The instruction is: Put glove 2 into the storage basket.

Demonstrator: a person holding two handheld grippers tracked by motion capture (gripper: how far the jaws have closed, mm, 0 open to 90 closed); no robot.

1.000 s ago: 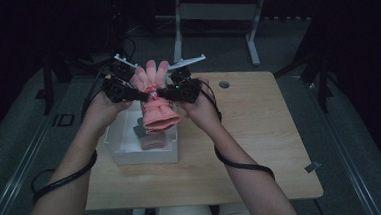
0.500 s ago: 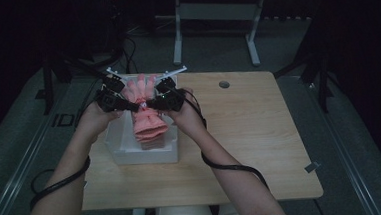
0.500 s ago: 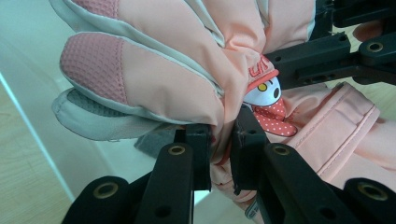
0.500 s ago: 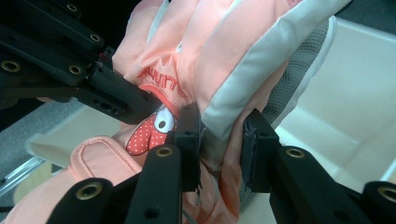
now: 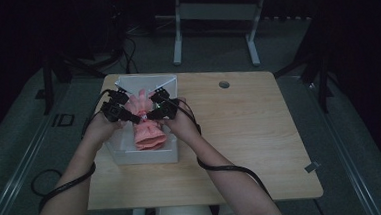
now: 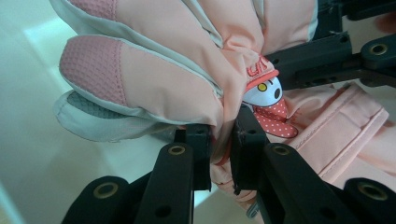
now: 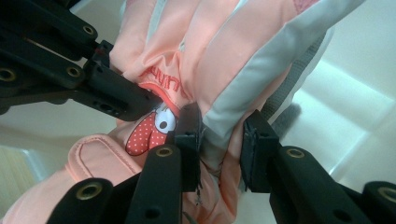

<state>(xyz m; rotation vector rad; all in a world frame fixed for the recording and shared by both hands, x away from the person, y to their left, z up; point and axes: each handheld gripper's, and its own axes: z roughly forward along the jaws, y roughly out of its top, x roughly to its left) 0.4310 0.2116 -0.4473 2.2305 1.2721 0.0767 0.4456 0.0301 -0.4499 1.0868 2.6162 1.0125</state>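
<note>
nearest the camera in the high view, two forearms come in from the bottom edge, a black cable trailing from each over the wooden table [image 5: 240, 134]. the left hand [image 5: 97, 130] and right hand [image 5: 182, 123] meet over a white open box [image 5: 146, 155] set toward the table's left rear.

left gripper [image 5: 138, 119]: jaws clamped on a fold of the pink glove [image 5: 147, 130] along its side, fabric pinched tight between the two black pads; seen closely in the left gripper view [image 6: 220, 149], where the glove's padded fingers [image 6: 140, 79] rise above the jaws, tips in darker pink mesh with grey trim.

right gripper [image 5: 148, 118]: jaws gripping the opposite side of the same glove, closed on a thicker fold that takes in the grey side strip; right gripper view [image 7: 222, 149] shows it bunched between the pads.

the two grippers face each other, tips near, the glove stretched between them. a small cartoon patch [image 6: 266, 100] with red polka dots sits on the glove's back between the grips.

glove position: over the box's interior, cuff end hanging toward the near wall, whether resting on the floor of the box cannot be told. beyond, the box's far corner [image 5: 144, 80], a round grommet [image 5: 223, 84] in the tabletop, then dark floor.
</note>
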